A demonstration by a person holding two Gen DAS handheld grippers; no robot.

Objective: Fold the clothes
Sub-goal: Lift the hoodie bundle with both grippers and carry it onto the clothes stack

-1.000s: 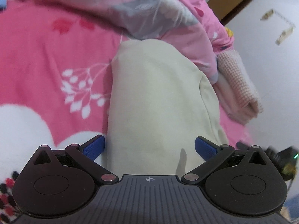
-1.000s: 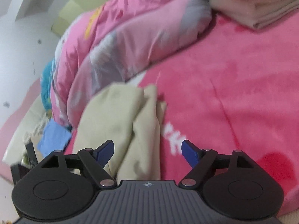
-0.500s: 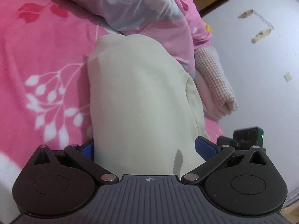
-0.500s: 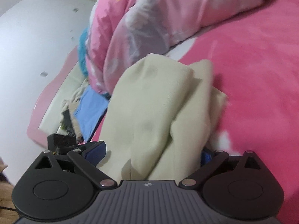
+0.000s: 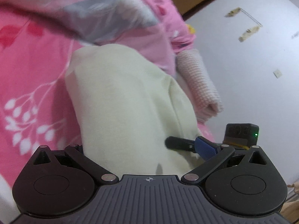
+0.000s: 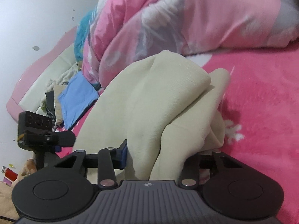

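A folded cream garment (image 5: 121,100) lies lengthwise on the pink floral blanket (image 5: 31,71). My left gripper (image 5: 143,145) is open and straddles the garment's near end. Its right blue pad (image 5: 204,147) shows, while the cloth hides the left one. In the right wrist view the same cream garment (image 6: 149,97) bunches into thick folds. My right gripper (image 6: 162,153) is shut on that bunched end. Its left pad (image 6: 123,155) presses the cloth and its right pad is buried under it. Each gripper's black body appears at the far corner of the other's view.
A rumpled pink quilt (image 6: 186,18) lies just beyond the garment. A folded pink knit stack (image 5: 198,85) sits by the white wall. A blue cloth (image 6: 76,100) and a heap of loose clothes (image 6: 54,89) lie at the bed's headboard end.
Both grippers have pushed in over the garment's ends. The right jaws have drawn in onto the bunched cloth. The left jaws have stayed wide.
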